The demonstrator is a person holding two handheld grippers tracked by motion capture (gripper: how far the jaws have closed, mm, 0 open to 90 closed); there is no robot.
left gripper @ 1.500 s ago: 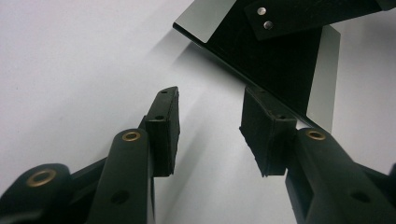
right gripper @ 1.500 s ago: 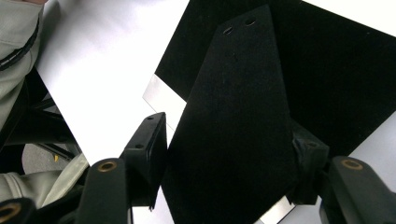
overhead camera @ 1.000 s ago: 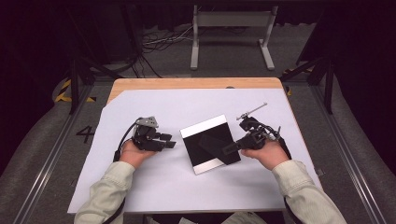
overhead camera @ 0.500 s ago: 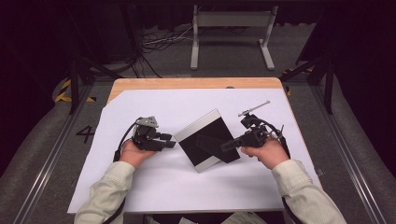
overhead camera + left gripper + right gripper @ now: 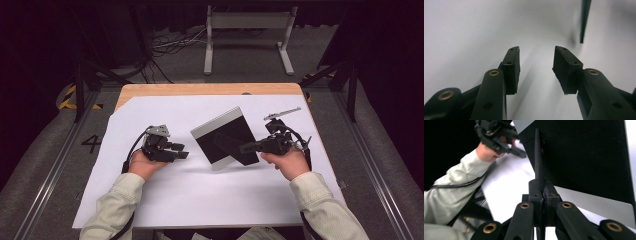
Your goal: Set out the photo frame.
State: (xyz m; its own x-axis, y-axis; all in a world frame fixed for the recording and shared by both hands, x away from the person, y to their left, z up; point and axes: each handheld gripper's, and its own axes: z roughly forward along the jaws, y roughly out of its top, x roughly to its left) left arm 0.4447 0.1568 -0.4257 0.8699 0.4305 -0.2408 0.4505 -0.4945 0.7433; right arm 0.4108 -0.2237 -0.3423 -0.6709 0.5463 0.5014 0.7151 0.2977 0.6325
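- Right gripper (image 5: 245,148): held in the person's right hand (image 5: 286,161) at the right of the white table sheet (image 5: 165,195); jaws pressed together on the thin black stand flap (image 5: 538,155) at the back of the picture frame (image 5: 225,137); they have just been closing, with that flap between them; in the right gripper view the flap rises edge-on straight out from between the pads.
- Picture frame: directly ahead of the right gripper's tips, between the two grippers; tilted up off the sheet, its lower edge down near the sheet and its silver-bordered upper edge raised away from the person; the black back panel faces the right gripper; whether the lower edge actually rests on the sheet I cannot tell.
- Left gripper (image 5: 180,151): held in the person's left hand (image 5: 145,164), just to the left of the frame and apart from it; jaws spread wide with nothing between them; in the left gripper view the two black pads (image 5: 511,68) stand above bare white sheet; a thin dark edge of the frame (image 5: 584,20) shows ahead of them and to the right, well clear of the pads.
- Left gripper as seen from the right gripper view (image 5: 499,137): beyond the frame's edge, its jaws pointing toward the frame; the light sleeve (image 5: 446,192) runs back from it.
- Cables trail from both grippers back along the forearms.
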